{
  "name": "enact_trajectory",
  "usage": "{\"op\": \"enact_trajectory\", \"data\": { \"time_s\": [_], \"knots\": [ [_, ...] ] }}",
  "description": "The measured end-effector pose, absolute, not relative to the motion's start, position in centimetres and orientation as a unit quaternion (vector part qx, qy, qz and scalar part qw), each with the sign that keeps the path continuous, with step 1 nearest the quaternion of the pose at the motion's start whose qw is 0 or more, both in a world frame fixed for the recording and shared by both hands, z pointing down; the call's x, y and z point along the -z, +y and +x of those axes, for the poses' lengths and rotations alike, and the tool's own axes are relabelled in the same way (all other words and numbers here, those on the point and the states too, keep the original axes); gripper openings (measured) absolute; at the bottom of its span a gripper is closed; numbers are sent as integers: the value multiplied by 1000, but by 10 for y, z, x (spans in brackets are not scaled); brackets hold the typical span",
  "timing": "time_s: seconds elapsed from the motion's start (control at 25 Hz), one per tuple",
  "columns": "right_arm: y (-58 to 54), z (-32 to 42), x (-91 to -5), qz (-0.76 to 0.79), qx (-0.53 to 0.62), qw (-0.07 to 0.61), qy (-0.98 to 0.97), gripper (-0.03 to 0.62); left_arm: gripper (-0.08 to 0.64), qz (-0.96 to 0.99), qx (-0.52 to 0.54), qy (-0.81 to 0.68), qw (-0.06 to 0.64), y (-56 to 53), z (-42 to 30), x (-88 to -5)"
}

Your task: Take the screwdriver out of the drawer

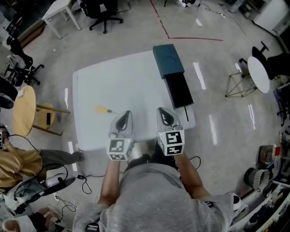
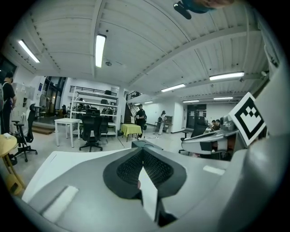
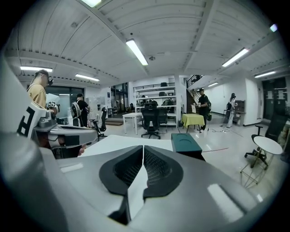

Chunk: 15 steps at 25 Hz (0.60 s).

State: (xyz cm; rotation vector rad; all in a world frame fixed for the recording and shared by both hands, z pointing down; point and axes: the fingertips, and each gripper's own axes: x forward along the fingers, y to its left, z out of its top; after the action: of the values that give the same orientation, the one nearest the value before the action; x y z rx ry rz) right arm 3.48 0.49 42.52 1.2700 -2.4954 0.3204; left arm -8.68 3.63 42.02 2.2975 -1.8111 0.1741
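Observation:
A screwdriver [image 1: 103,109] with a yellow handle lies on the white table [image 1: 113,81], left of centre. At the table's right side stands a teal drawer unit [image 1: 168,59], its black drawer [image 1: 179,89] pulled out toward me. The same teal unit [image 3: 186,142] shows in the right gripper view. My left gripper [image 1: 125,113] hovers over the table's near edge, just right of the screwdriver, shut and empty [image 2: 142,150]. My right gripper [image 1: 164,111] is beside it, near the drawer's front end, also shut on nothing [image 3: 143,148].
A round wooden stool [image 1: 24,110] stands left of the table and a small round white table [image 1: 258,74] to the right. Office chairs [image 1: 102,12] and another white table [image 1: 60,10] are farther back. A seated person [image 1: 18,163] and floor cables [image 1: 68,181] are at the lower left.

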Motion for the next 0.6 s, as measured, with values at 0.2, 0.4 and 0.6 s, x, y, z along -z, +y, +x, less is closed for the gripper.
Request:
{"op": "enact_trajectory", "data": {
  "time_s": [0.2,0.4,0.6],
  "knots": [
    [17,54,-428,471,-113,152,-861,5,12,796,-66,-593,101,40,-74,-421],
    [26,70,-432,485,-117,153,-853,5,12,804,-73,-581,99,41,-62,-425],
    [27,84,-432,493,-116,157,-848,5,12,809,-75,-574,101,40,-51,-425]
  ]
}}
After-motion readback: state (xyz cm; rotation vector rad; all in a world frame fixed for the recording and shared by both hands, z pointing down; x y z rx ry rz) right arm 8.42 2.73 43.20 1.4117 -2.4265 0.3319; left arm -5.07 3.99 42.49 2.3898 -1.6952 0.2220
